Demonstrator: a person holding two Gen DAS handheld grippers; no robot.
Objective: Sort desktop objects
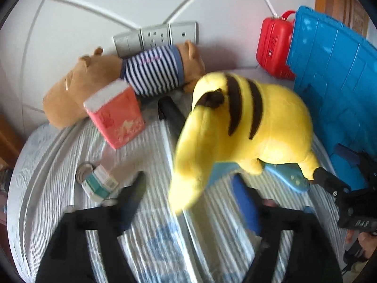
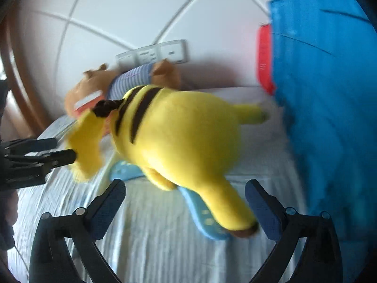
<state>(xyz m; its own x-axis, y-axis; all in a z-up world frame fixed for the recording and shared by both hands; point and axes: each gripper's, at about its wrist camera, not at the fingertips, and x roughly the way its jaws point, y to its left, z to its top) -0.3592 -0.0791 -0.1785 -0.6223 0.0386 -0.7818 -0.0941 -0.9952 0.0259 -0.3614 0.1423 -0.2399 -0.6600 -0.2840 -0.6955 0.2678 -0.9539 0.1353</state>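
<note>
Left wrist view: my left gripper (image 1: 188, 202) is spread wide and empty; the yellow plush (image 1: 245, 127) sits just ahead, unsorted, with the tissue pack (image 1: 115, 115) ahead-left.

Right wrist view: my right gripper (image 2: 186, 202) is wide open, flanking the plush's ear (image 2: 231, 212) without pinching it; sorting appears barely begun.

A pale striped quilted bedcover (image 1: 150, 243) carries everything. Ahead of the left fingers lie a small teal-and-white canister (image 1: 99, 184) on its side, a coral tissue pack (image 1: 115, 115), a brown plush in a striped shirt (image 1: 132, 75), and a light-blue flat plastic toy (image 2: 200, 210) under the yellow plush's feet.
</note>
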